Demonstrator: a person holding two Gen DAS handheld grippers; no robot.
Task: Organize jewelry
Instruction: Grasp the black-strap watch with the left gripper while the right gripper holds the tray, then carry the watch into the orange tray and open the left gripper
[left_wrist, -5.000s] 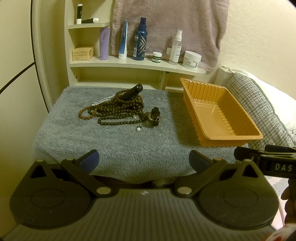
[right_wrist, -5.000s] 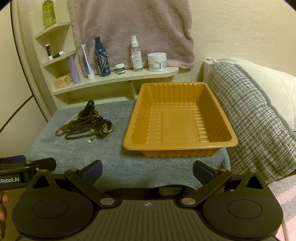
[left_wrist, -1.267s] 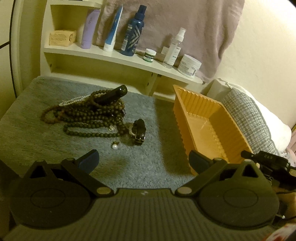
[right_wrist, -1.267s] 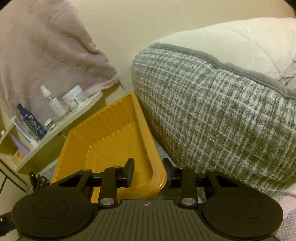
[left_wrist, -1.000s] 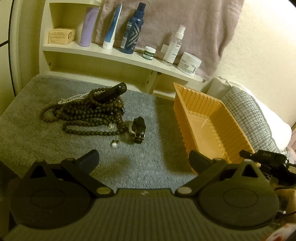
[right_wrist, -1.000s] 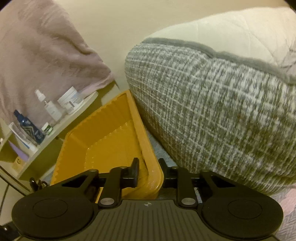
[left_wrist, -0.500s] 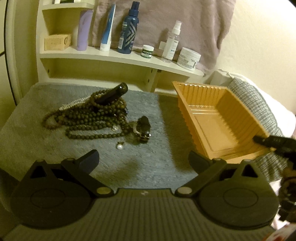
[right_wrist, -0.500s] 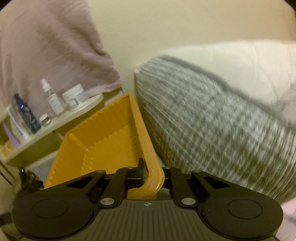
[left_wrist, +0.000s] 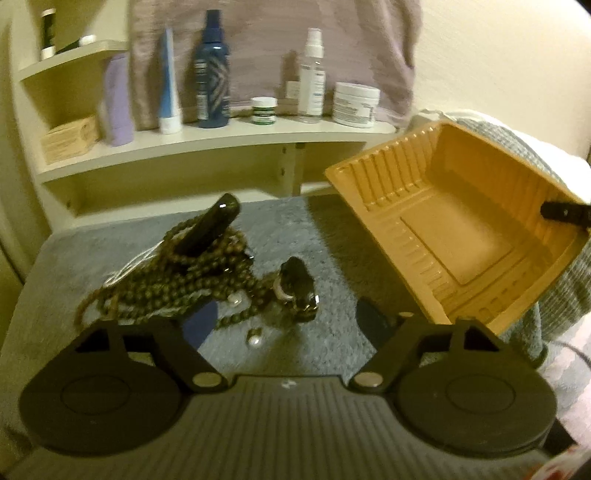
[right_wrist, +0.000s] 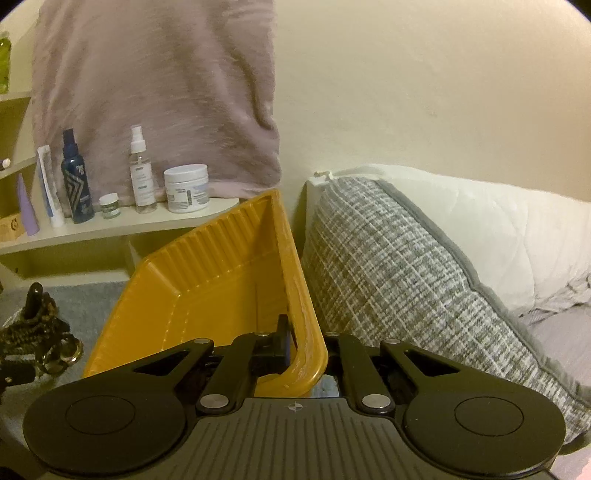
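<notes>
Lifted off the grey towel-covered table top (left_wrist: 325, 236) since a moment ago, the orange ribbed plastic tray (left_wrist: 454, 236) is now tipped up, its right rim raised and its open side turned toward the jewelry. That rim is clamped by the right gripper (right_wrist: 306, 350), whose jaws are shut tight on the tray's curled edge; one dark finger (left_wrist: 565, 213) is seen hooked over the rim from the left wrist view. The tray's far corner is held up in front of the cream curved shelf (left_wrist: 221, 140), and the grey woven cushion (right_wrist: 406, 280) lies just beside the tray's right wall.

Over the near edge of the table top, the left gripper (left_wrist: 284, 321) is pointed down at the pile, and its jaws are closing with nothing pressed between the pads. A loose white pearl bead (left_wrist: 255, 338) is seen between the blue-tipped fingers (left_wrist: 201, 321). Toward the left back part of the table top, the tangled brown wooden bead necklaces (left_wrist: 177, 280) are heaped, with a glossy black cylindrical piece (left_wrist: 212, 229) propped tilted on top. Just right of the heap, a small dark clasp-like ornament (left_wrist: 299, 288) is resting, touching the beads.
</notes>
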